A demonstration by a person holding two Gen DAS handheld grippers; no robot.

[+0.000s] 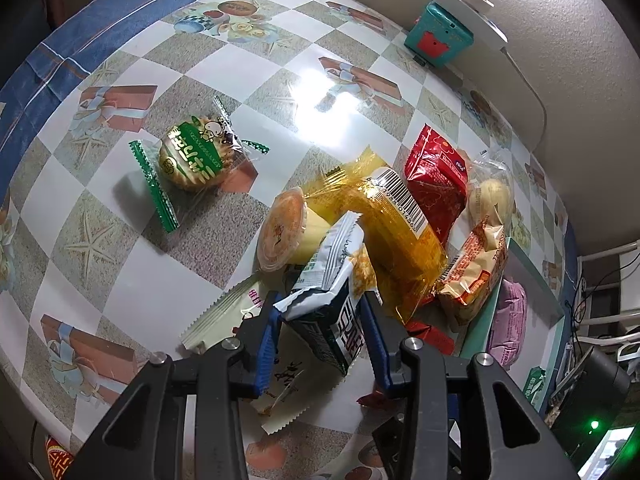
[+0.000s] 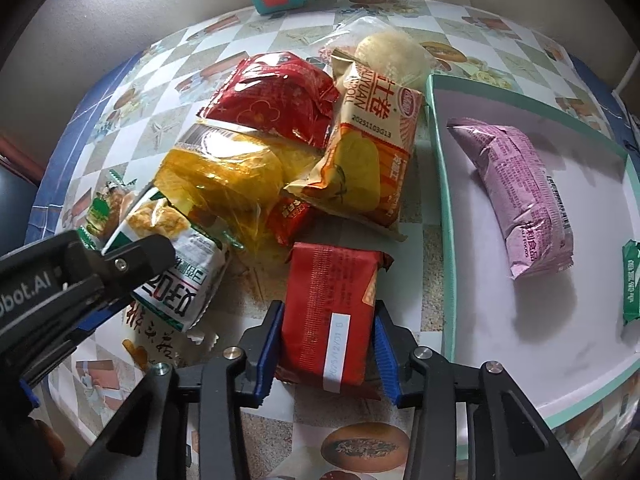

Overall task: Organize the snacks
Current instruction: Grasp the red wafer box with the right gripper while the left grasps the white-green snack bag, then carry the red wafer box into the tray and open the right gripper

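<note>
Checkered tablecloth (image 2: 168, 92) with most snacks unsorted; teal-rimmed box (image 2: 440, 184) holds few.
Left gripper (image 1: 324, 312) clamps a white-and-dark packet (image 1: 332, 312); right gripper (image 2: 328, 328) clamps a red flat packet (image 2: 328, 308) beside the box, where a pink wrapped bar (image 2: 520, 200) lies.

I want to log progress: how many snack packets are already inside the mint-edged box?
2: a pink packet lying across the middle of the box, and a green packet at its right side, cut off by the frame. More may lie out of view.
</note>
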